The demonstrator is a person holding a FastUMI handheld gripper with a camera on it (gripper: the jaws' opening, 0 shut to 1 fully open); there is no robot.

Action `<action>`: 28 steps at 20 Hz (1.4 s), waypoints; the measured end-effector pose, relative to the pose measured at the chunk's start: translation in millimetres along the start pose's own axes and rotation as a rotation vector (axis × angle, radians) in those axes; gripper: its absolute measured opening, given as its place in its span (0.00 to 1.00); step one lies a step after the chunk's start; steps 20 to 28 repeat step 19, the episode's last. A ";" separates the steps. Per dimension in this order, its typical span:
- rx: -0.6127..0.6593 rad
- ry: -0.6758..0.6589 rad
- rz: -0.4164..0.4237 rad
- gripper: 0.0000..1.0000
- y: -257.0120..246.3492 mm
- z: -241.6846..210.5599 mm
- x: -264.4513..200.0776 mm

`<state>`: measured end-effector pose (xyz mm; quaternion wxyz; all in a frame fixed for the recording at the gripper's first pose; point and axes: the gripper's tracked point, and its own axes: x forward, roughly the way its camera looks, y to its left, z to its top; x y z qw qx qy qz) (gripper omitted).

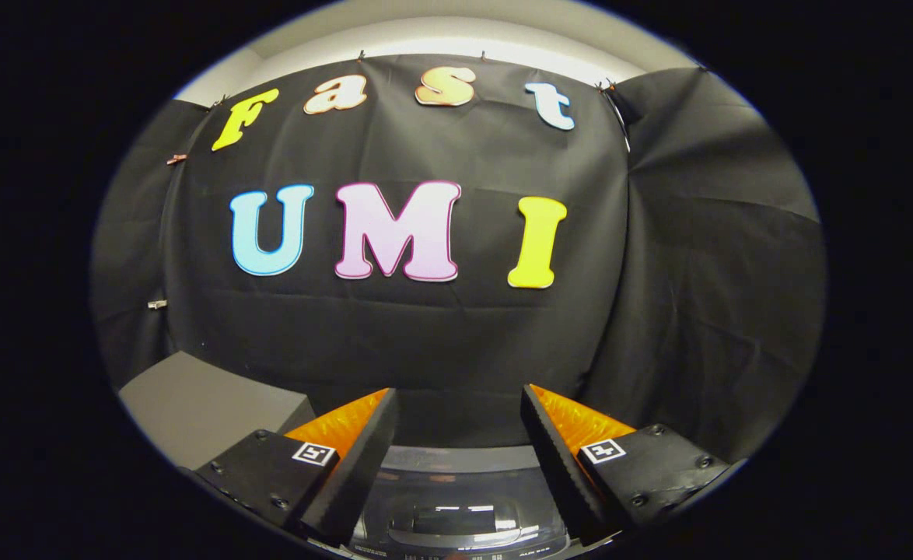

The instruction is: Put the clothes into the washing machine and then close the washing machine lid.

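From my feed, black cloth wall [441, 342] ahead and one grey box [208, 404] off the left finger. Gripper [460, 435] spread wide, holding nothing, and the one washing machine [456, 498] sits between and below the fingers.

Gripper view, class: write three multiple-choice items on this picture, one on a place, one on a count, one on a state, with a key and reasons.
1. Where is the washing machine?
A. below, between the fingers
B. hanging on the wall
C. on the grey block

2. How many fingers does the gripper show?
A. one
B. two
C. four

3. How do the fingers stand?
A. shut on clothes
B. shut together
C. open, holding nothing

Key: 1 A, its glossy top shows in the gap; 2 B, one each side; 3 C, a wide bare gap.
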<state>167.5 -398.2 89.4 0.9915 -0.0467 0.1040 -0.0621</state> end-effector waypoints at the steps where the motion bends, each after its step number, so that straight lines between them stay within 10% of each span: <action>1: 0.000 -0.022 0.006 0.98 3.1 11.8 -3.2; 10: 0.044 -0.174 0.000 0.98 -4.2 87.5 -31.6; 28: 0.017 -0.194 0.032 0.98 3.7 95.8 -38.2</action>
